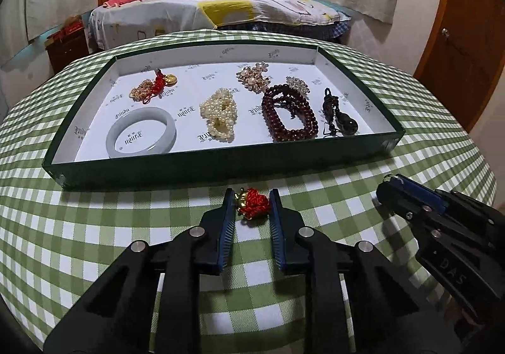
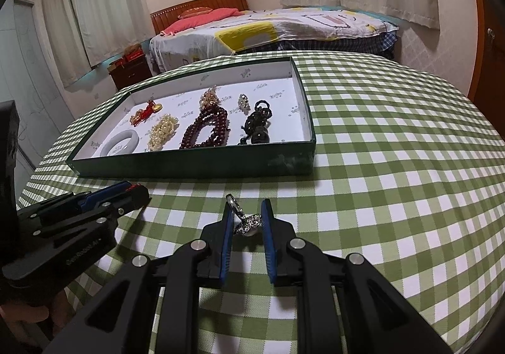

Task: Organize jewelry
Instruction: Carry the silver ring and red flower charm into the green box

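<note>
Both grippers are clamped just short of the tray's near wall, left gripper on the red knot charm, right gripper on a rhinestone clip, open compartment straight ahead.

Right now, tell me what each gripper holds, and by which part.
Left gripper: red knotted-cord charm, by the knot's sides. Right gripper: silver rhinestone clasp piece, by its sides.

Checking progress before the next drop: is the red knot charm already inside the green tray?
No, the red knot charm sits between the left gripper fingers, outside the tray.
</note>
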A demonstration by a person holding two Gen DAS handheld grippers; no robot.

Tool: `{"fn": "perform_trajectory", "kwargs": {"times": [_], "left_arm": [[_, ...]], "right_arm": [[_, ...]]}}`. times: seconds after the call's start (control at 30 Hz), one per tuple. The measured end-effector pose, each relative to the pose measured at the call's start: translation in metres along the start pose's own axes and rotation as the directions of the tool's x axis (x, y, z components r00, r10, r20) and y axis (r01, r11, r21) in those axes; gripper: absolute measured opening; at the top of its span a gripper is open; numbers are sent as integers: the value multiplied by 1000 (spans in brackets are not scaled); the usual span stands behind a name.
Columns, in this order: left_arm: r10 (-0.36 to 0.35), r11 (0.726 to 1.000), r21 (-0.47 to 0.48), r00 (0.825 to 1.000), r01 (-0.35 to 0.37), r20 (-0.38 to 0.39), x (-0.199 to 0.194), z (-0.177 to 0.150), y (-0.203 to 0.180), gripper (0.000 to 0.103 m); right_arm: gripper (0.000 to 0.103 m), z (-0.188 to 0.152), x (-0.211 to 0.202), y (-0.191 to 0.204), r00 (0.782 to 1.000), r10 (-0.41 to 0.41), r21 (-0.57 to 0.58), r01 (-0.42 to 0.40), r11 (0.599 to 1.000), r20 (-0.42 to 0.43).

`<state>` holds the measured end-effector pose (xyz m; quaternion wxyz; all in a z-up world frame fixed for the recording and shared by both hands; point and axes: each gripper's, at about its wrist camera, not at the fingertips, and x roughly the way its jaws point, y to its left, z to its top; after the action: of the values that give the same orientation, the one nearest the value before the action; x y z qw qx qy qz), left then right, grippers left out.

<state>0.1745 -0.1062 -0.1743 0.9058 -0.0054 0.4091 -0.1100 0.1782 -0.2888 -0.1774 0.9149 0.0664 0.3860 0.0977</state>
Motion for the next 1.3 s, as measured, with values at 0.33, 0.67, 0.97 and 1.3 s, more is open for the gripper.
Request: {"fn": "perform_trajectory", "kwargs": {"times": [0.33,0.67,0.97,1.3], "left_arm": [[-37,999,-17,999,37,22,-13,-3,10,15],[-51,998,-30,997,53,64,-31,2,15,12],[-48,997,-48,993,54,105,-47,11,23,12],[-35,997,-57,988,44,150,-56,34,34,12]], "right_arm": [[18,-2,1,6,1000,0,-14,0,1000,-1],[18,3,-6,12,1000,0,-31,1,1000,19],[18,13,-15,21,999,7,-48,-5,999,46],[18,37,-20,28,997,7,-67,-2,998,82]]}}
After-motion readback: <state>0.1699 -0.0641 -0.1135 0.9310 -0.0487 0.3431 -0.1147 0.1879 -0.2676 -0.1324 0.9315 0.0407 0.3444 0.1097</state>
